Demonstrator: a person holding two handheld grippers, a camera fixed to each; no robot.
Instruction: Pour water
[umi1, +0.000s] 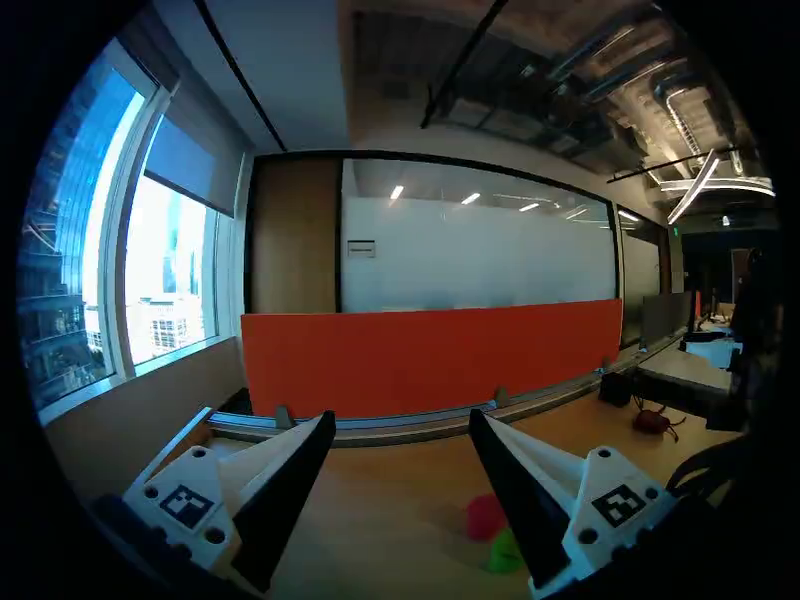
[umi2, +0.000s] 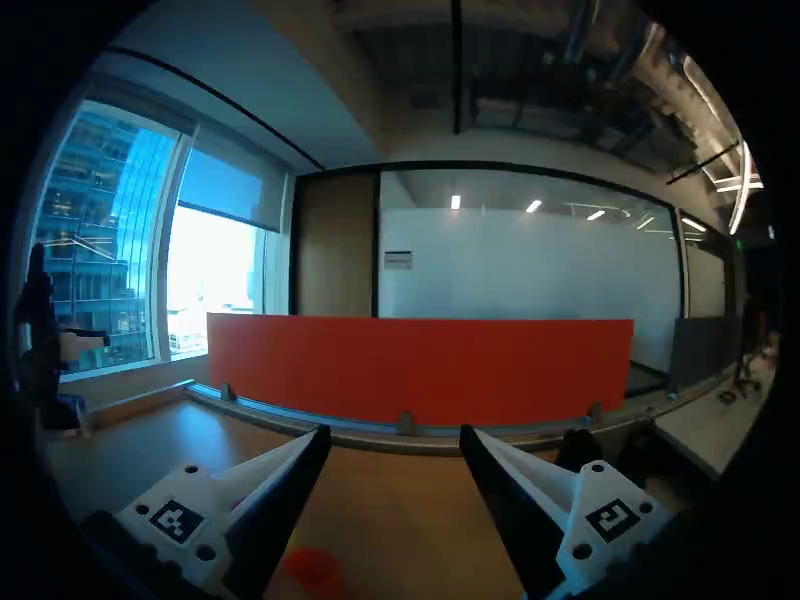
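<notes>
The left gripper (umi1: 400, 415) is gaping wide, holding nothing; a pink cup (umi1: 485, 517) and a green cup (umi1: 503, 550) are sitting on the desk (umi1: 400, 500) beside one finger. The right gripper (umi2: 393, 430) is hanging equally open, empty, near a red cup (umi2: 312, 570).

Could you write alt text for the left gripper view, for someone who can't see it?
An open two-fingered tool points forward over a wooden desk, holding nothing. A small pink object and a green one sit beside one finger; an orange divider stands behind.
</notes>
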